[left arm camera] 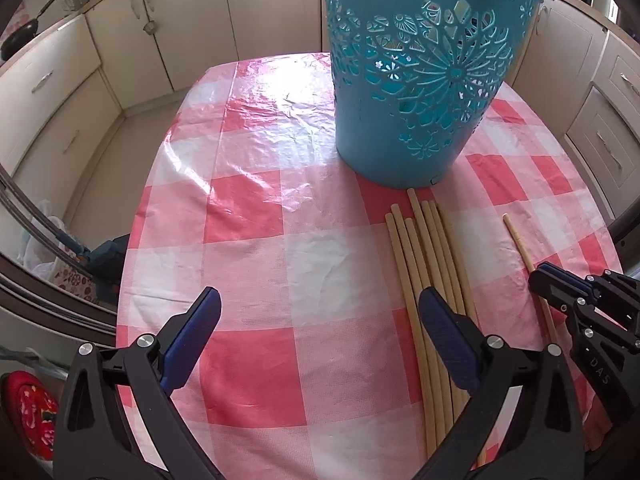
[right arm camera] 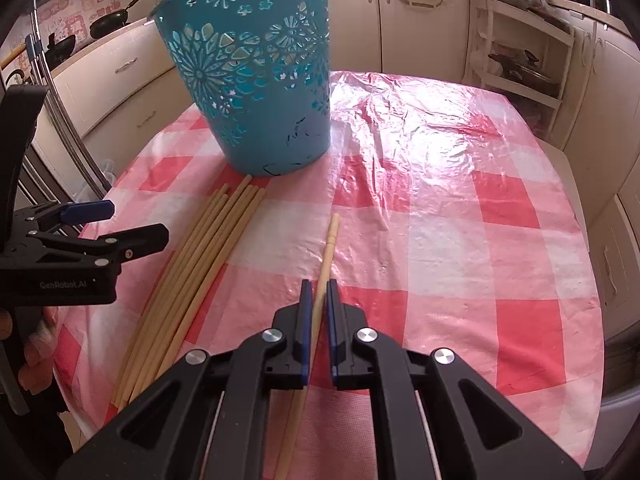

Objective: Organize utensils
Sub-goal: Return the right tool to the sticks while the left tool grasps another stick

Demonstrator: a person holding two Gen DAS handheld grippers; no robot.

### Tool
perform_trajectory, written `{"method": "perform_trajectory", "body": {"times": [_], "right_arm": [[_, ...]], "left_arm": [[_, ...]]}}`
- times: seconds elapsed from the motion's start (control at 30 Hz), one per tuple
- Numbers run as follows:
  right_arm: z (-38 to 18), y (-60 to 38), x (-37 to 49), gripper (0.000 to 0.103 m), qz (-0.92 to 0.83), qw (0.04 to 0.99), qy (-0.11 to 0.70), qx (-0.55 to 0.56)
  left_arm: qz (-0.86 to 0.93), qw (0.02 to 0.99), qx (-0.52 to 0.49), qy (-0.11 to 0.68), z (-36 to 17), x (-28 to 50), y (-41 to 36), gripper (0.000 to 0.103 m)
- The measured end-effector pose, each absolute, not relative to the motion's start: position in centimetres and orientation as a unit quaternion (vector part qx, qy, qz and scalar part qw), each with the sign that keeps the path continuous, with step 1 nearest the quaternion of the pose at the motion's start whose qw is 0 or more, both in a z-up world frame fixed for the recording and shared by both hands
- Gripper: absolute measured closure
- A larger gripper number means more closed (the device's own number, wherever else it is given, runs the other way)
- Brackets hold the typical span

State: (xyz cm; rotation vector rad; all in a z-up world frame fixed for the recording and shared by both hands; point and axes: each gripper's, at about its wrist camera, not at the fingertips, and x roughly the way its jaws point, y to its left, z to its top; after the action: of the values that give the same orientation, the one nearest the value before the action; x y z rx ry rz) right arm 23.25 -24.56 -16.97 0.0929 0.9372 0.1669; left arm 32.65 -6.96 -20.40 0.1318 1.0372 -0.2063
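Observation:
A tall teal cut-out basket (left arm camera: 416, 80) (right arm camera: 256, 80) stands upright on the pink checked tablecloth (left arm camera: 248, 208) (right arm camera: 480, 240). Several pale wooden chopsticks (left arm camera: 424, 248) (right arm camera: 208, 240) lie bundled in front of it. My right gripper (right arm camera: 319, 286) (left arm camera: 540, 276) is shut on a single chopstick (right arm camera: 330, 240) (left arm camera: 520, 240), which lies apart to the right of the bundle with its tip toward the basket. My left gripper (left arm camera: 320, 300) (right arm camera: 134, 222) is open, nothing between its fingers. Its right finger (left arm camera: 436, 312) hangs over the bundle's left side.
Cream kitchen cabinets (left arm camera: 120, 40) (right arm camera: 400, 20) ring the table. Woks (right arm camera: 108, 22) sit on the counter at back left, and a white shelf rack (right arm camera: 520, 60) stands at back right. A person's hand (right arm camera: 36, 360) holds the left gripper. A red patterned object (left arm camera: 28, 412) lies beyond the table's left edge.

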Motion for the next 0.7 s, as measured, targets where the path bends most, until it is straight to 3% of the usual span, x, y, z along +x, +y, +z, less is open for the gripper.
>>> {"method": "perform_trajectory", "body": {"times": [0.43, 0.7], "right_arm": [[-16.9, -25.0, 23.2, 0.095, 0.082, 0.886, 0.451, 0.062], [-17.0, -25.1, 23.4, 0.094, 0.084, 0.886, 0.450, 0.069]], "left_arm": [[-0.077, 0.851, 0.069, 0.516, -21.6, 33.7, -7.5, 0.009], [-0.105, 0.855, 0.067, 0.503, -21.2, 33.9, -8.7, 0.041]]}}
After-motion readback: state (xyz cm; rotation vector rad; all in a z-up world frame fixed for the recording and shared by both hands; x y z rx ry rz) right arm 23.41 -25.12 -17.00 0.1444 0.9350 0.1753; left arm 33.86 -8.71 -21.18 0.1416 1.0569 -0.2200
